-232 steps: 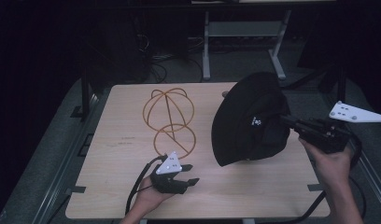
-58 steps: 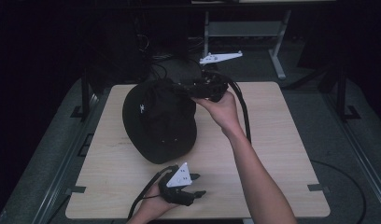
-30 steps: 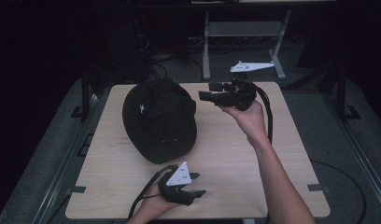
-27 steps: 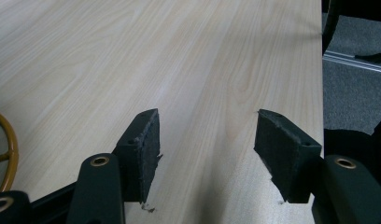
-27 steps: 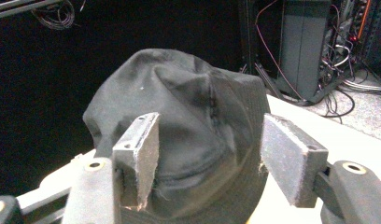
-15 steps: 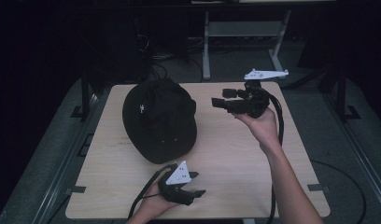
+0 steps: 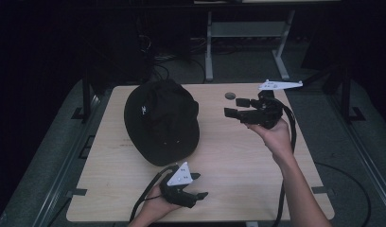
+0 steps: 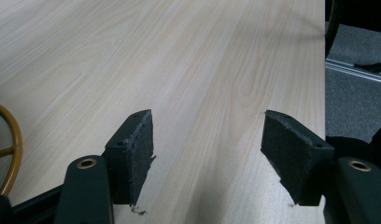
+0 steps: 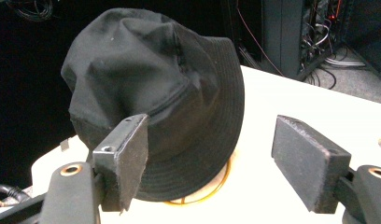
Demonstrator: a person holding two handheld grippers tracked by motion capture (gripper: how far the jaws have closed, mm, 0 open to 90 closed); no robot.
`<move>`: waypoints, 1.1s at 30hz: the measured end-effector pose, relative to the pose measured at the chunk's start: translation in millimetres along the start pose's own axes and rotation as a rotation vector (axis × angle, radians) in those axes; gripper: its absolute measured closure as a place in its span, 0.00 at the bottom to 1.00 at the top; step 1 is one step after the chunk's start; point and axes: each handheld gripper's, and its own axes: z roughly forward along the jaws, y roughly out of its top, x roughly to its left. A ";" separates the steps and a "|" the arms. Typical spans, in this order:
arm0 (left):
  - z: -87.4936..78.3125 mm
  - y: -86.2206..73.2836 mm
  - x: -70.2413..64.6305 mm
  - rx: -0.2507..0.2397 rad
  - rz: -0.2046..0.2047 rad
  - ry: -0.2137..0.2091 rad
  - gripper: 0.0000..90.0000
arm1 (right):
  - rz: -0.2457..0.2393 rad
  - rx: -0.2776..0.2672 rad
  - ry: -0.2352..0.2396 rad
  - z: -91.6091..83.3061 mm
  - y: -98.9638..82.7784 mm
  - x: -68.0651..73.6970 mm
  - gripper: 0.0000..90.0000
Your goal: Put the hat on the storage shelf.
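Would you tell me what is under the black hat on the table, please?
An orange wire ring peeks out below the black hat's brim, resting on the table. The hat covers everything above that ring.

Dim high view with black surroundings; the table (image 7: pixel 238 156) is evenly lit, gripper views brighter and sharp.

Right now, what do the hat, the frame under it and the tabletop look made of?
Hat: black woven cloth, matte, creased, with stitched rows round the brim. Frame: thin curved rod, glossy orange-gold, likely coated metal wire, mostly hidden. Tabletop: pale wood-grain surface, smooth, possibly laminate rather than solid wood.
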 end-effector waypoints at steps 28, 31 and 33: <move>-0.3 0.8 0.7 0.010 -0.005 0.004 0.32 | 0.056 0.010 -0.047 -41.3 -50.0 -15.0 0.25; 0.3 0.7 -0.1 0.013 -0.003 0.003 0.32 | 0.059 0.009 -0.046 -44.8 -55.2 -15.8 0.25; 0.2 0.8 -0.6 0.008 -0.007 0.002 0.31 | 0.059 0.012 -0.050 -47.7 -59.2 -15.1 0.24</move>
